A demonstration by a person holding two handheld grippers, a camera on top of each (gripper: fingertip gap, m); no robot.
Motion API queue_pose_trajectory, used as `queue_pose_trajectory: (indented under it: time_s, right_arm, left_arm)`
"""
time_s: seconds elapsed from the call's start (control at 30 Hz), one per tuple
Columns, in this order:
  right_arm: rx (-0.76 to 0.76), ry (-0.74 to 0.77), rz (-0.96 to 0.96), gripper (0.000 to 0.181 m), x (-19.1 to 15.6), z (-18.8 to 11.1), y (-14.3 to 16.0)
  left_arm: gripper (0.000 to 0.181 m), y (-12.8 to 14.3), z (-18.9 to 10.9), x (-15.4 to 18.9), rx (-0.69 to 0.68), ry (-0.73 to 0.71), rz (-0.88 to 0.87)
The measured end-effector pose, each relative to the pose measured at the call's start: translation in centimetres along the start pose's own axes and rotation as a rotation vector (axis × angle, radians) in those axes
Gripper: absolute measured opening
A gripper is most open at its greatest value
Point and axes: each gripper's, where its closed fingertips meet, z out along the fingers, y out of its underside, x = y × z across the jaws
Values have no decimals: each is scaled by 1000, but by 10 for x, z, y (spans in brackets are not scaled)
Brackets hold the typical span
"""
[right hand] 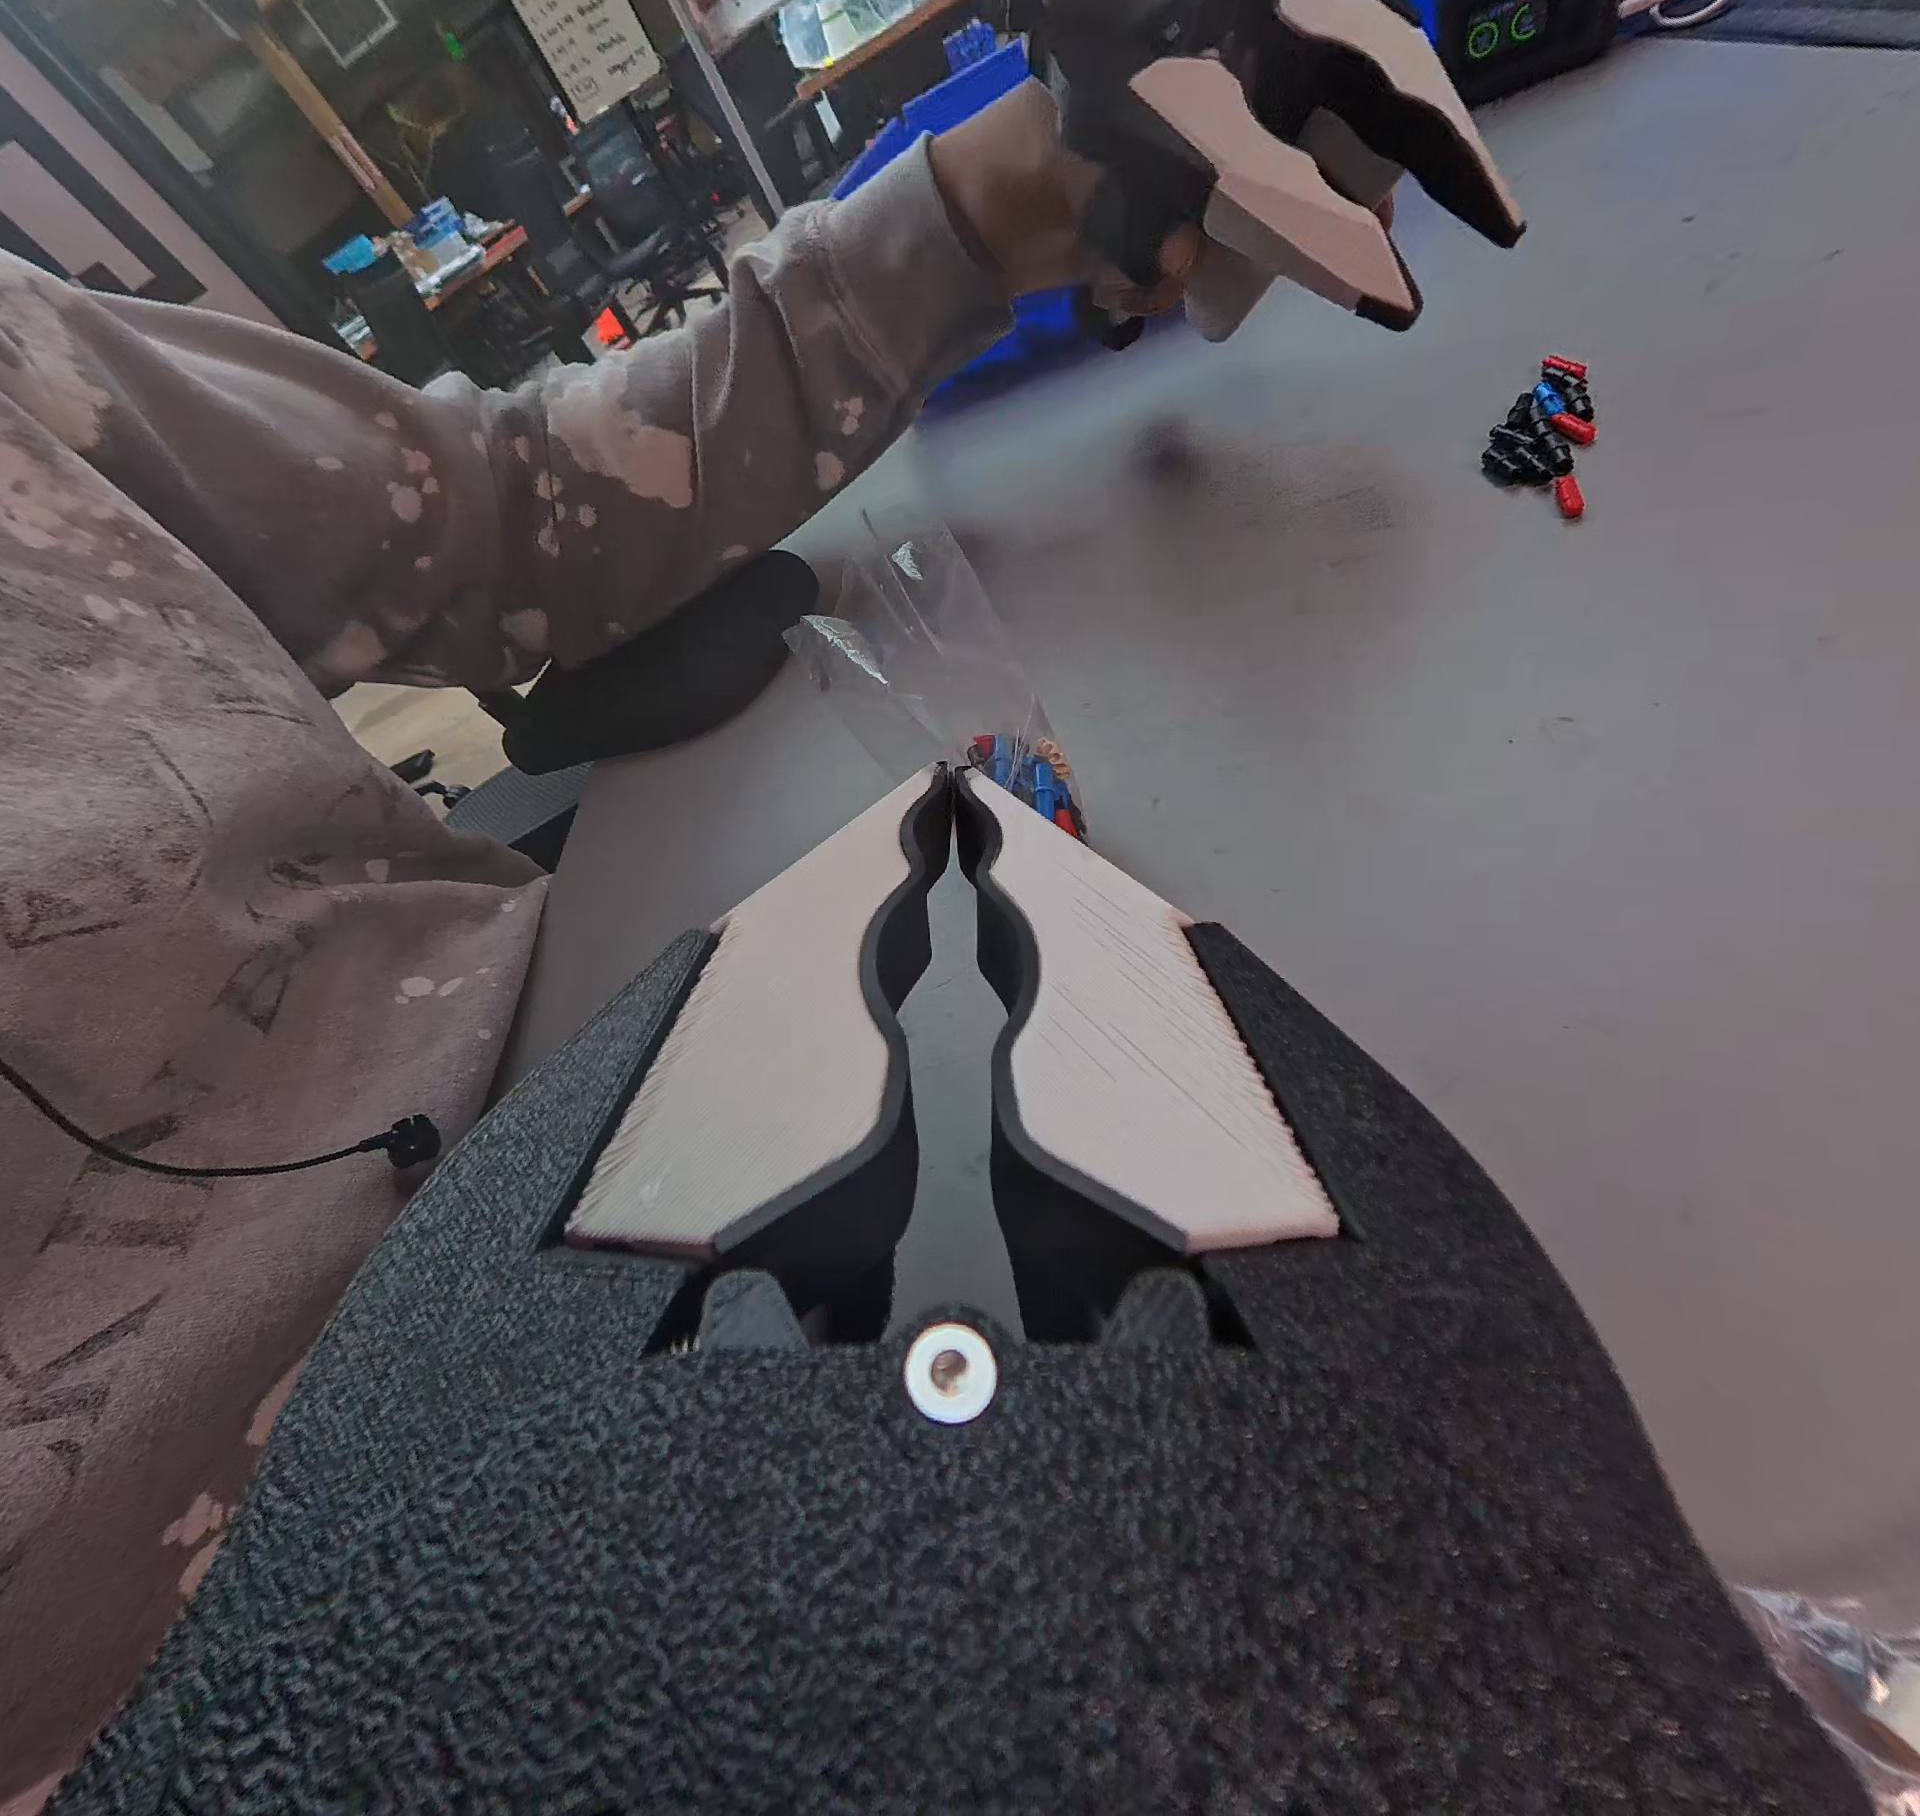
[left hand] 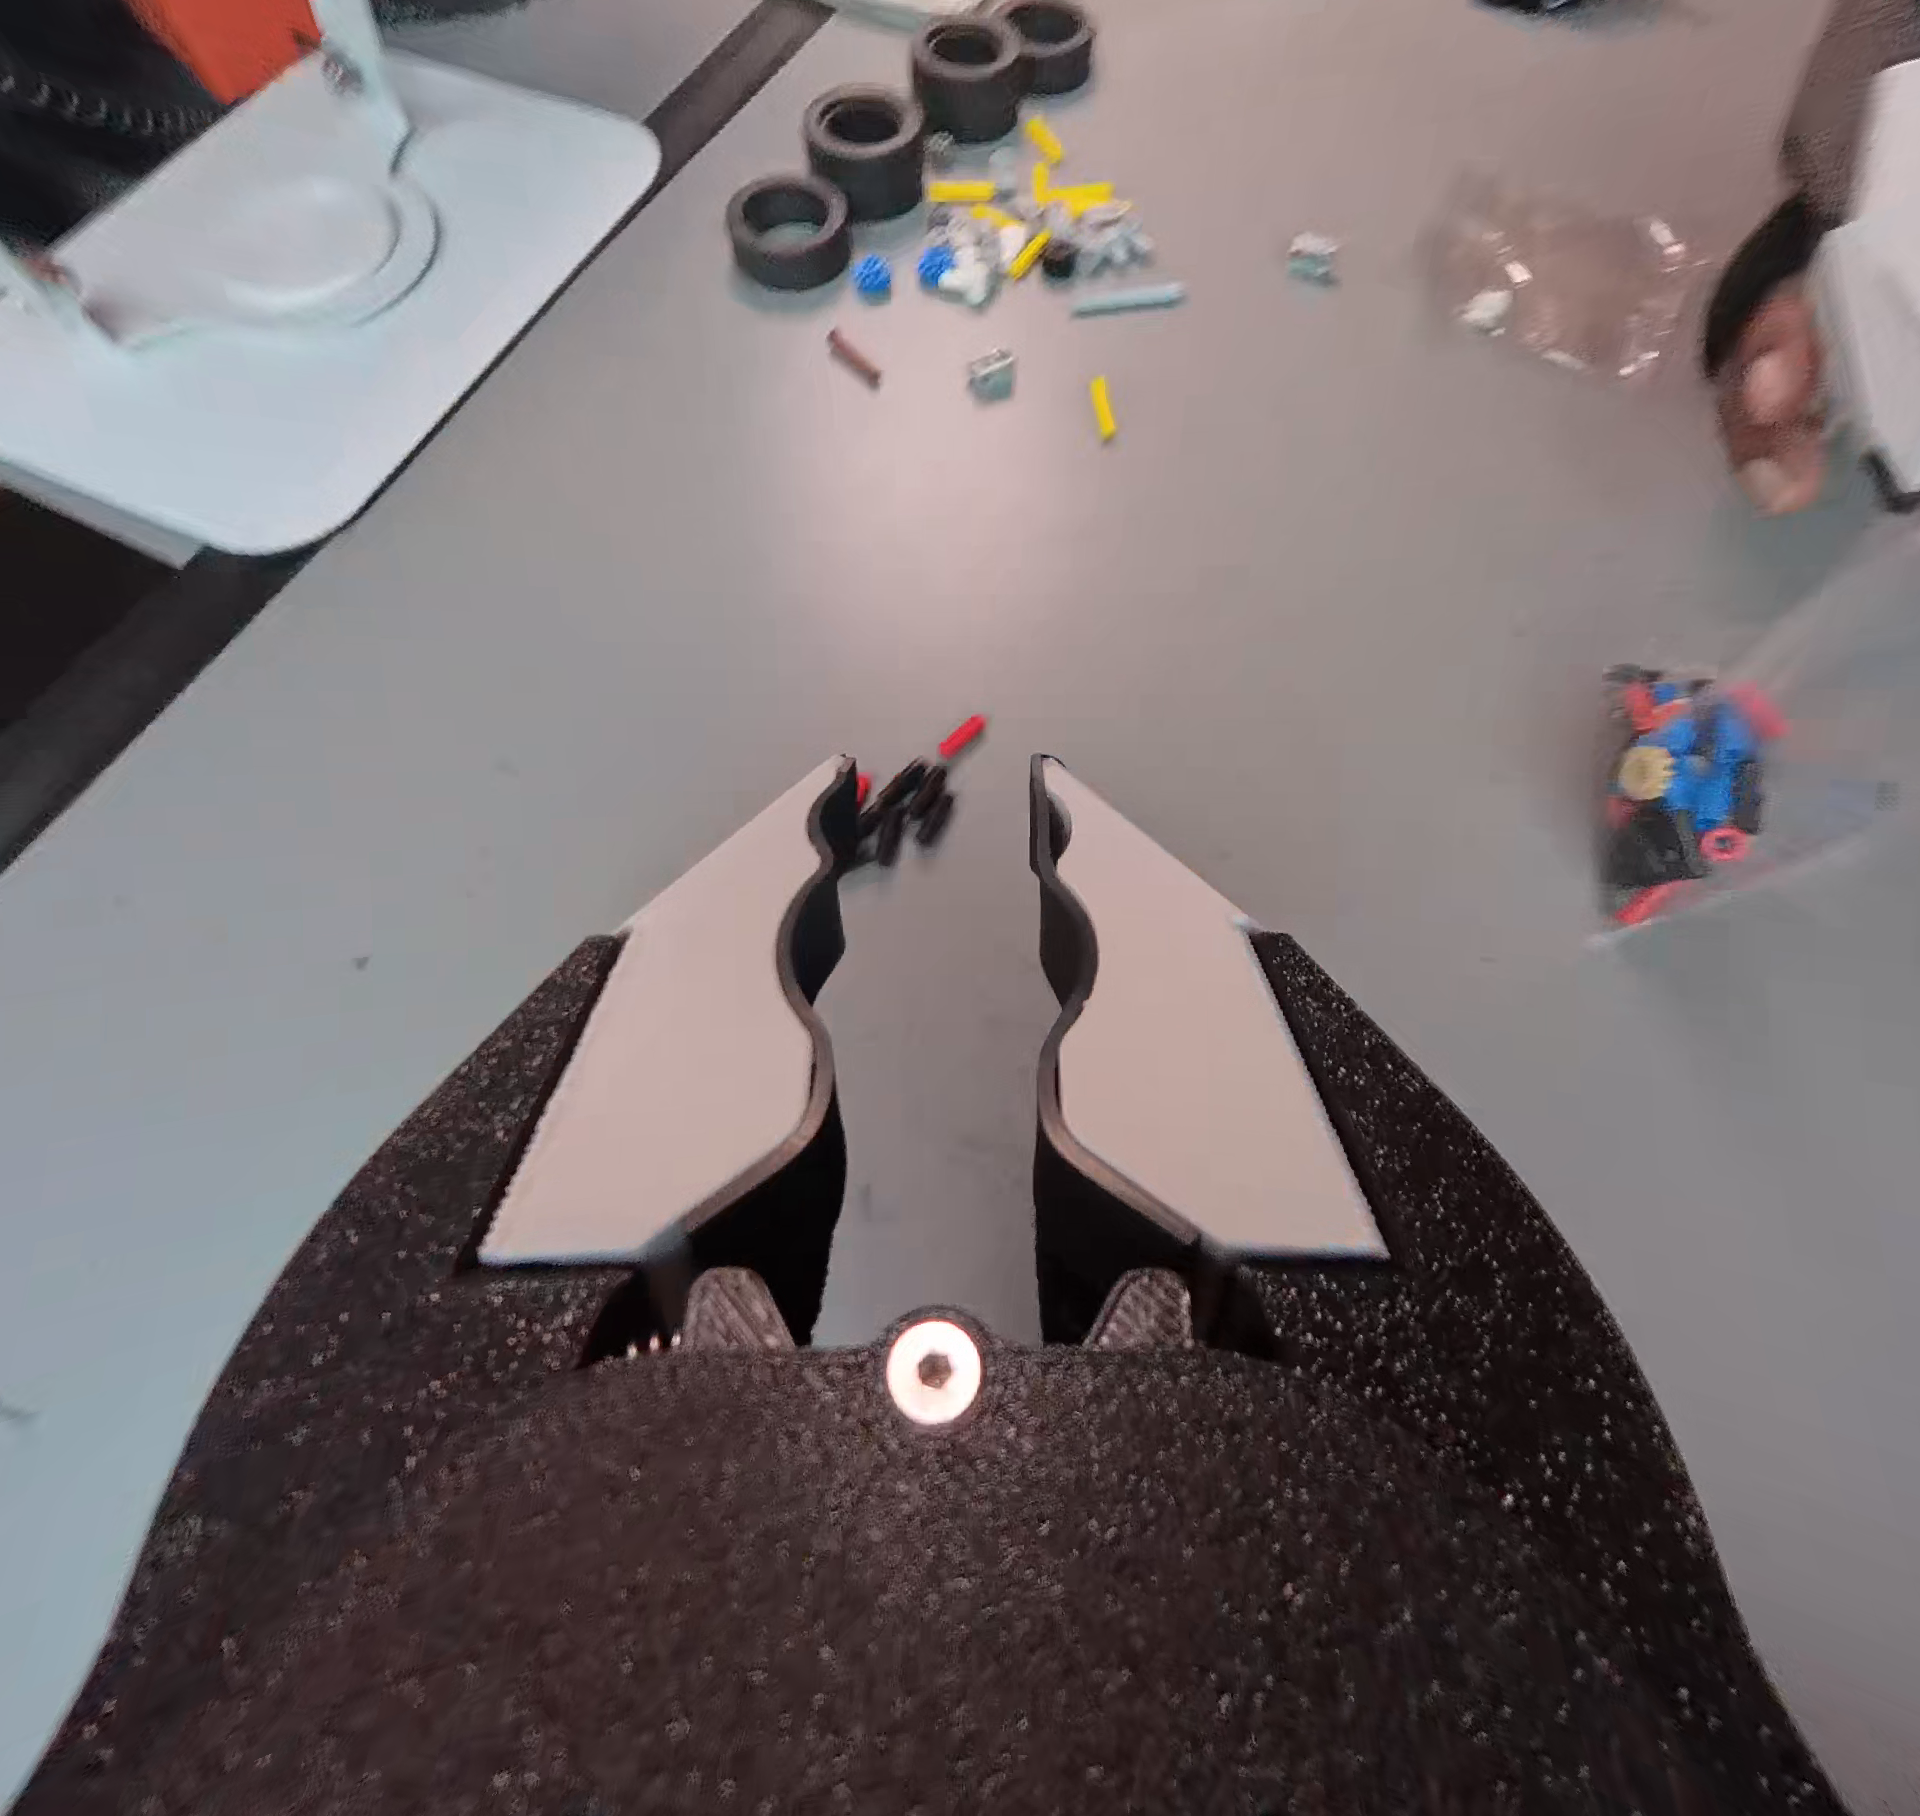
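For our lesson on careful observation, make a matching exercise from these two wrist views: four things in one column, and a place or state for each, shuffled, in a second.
Things
1. left gripper
2. right gripper
3. four black rubber tyres
4. clear plastic bag of red, blue and black parts

Places or states
A. pinched at the closed fingertips
B. in a loose row at the far side of the grey table
C. open, above a small pile of black and red pins
D. shut, fingertips together

Pairs: 1-C, 2-D, 3-B, 4-A
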Motion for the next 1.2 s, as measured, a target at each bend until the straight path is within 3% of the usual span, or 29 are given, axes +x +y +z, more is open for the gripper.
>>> queue_pose_trajectory:
  time_s: [0.13,0.3,0.77,1.2]
  right_arm:
    - [4,-3,9,0,0,0,-1]
    - [13,-5,20,0,2,-1,-2]
    - [25,-26,53,0,2,-3,-3]
    - [20,-23,43,0,1,-3,-2]
  left_arm:
    - [42,31,13,-32,-76,-31,-45]
    - [42,41,28,-37,-143,46,-19]
    - [15,42,33,-35,-219,90,134]
    - [12,42,24,-28,-163,43,141]
